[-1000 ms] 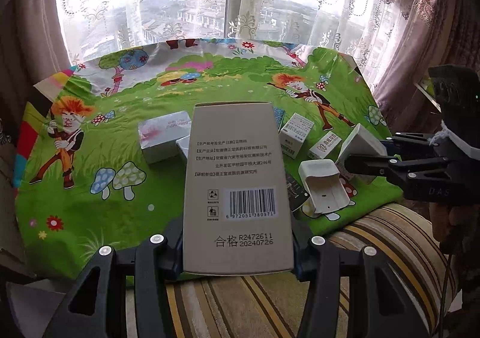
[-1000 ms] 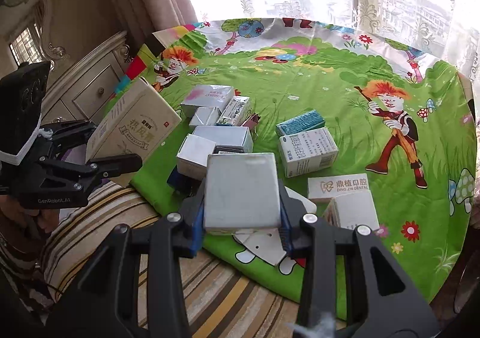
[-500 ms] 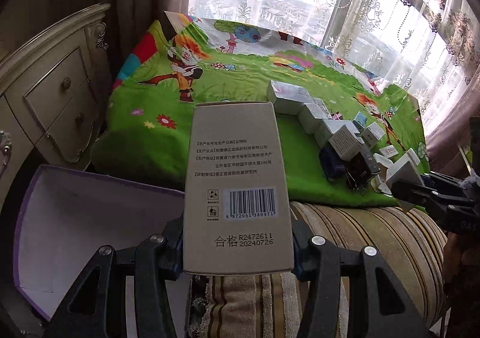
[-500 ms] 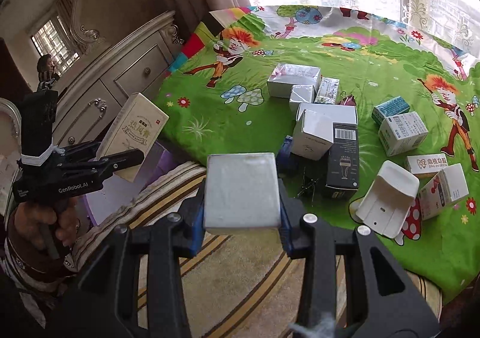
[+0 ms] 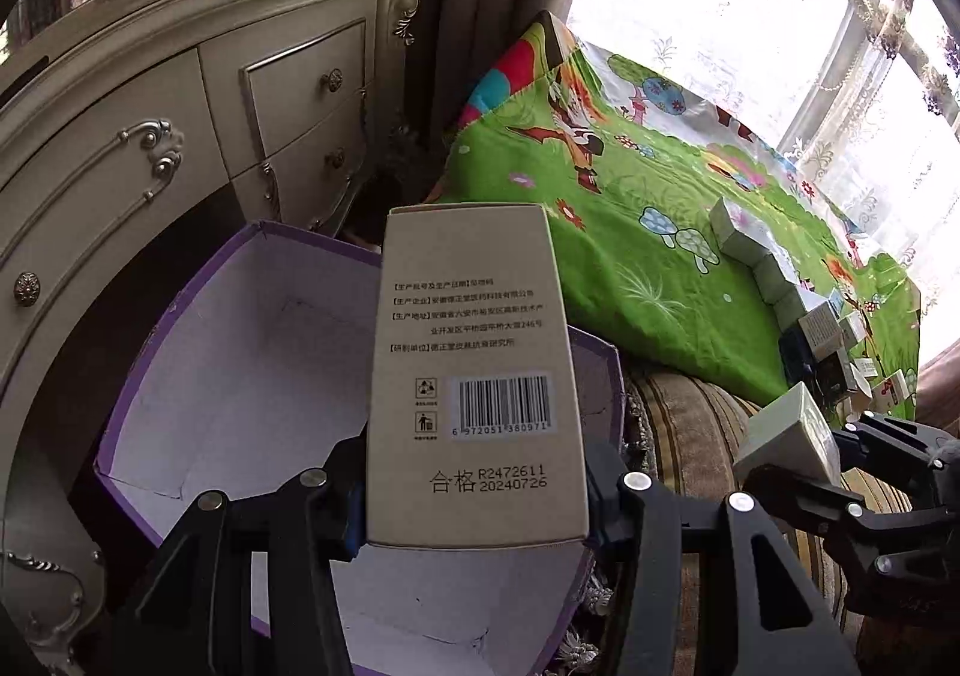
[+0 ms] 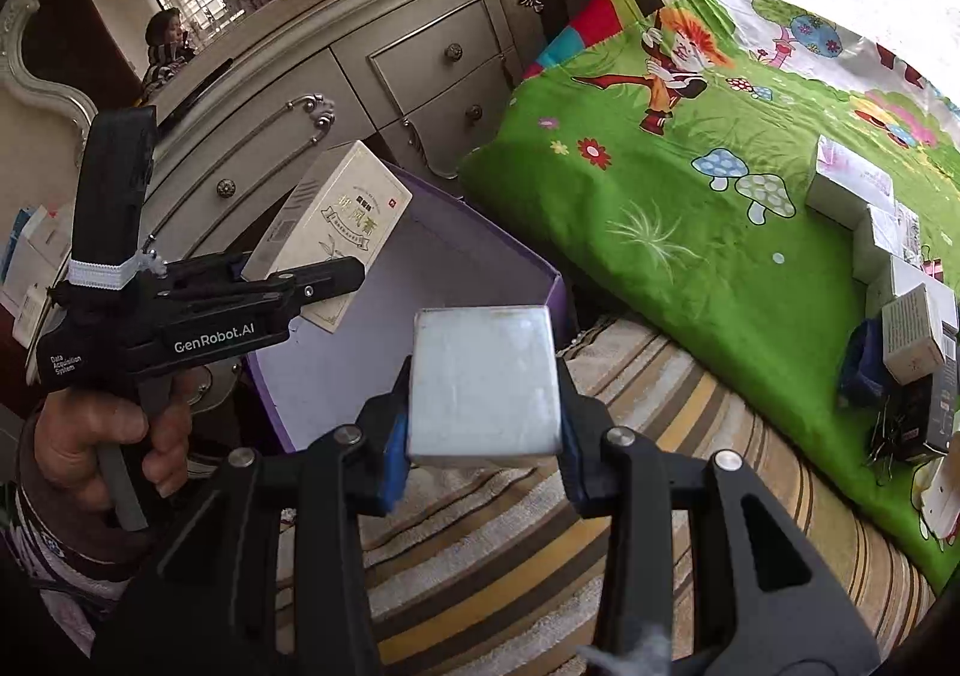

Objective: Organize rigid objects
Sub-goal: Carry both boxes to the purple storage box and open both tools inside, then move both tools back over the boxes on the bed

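Note:
My left gripper (image 5: 474, 496) is shut on a tall beige carton (image 5: 474, 376) with a barcode, held over an open purple box (image 5: 252, 352) with a white inside. It also shows in the right wrist view (image 6: 336, 232), above the purple box (image 6: 474, 262). My right gripper (image 6: 486, 436) is shut on a small white box (image 6: 486, 382), held over the striped cushion to the right of the purple box. That small box also shows in the left wrist view (image 5: 786, 436).
A cream dresser (image 5: 180, 123) with drawers stands behind the purple box. A green cartoon cloth (image 6: 690, 208) covers the surface to the right, with several small boxes (image 6: 900, 268) on it. A striped cushion (image 6: 540, 532) lies below the grippers.
Both grippers have swung left, away from the green cloth. The beige carton is now over the purple box and the small white box is near its right side.

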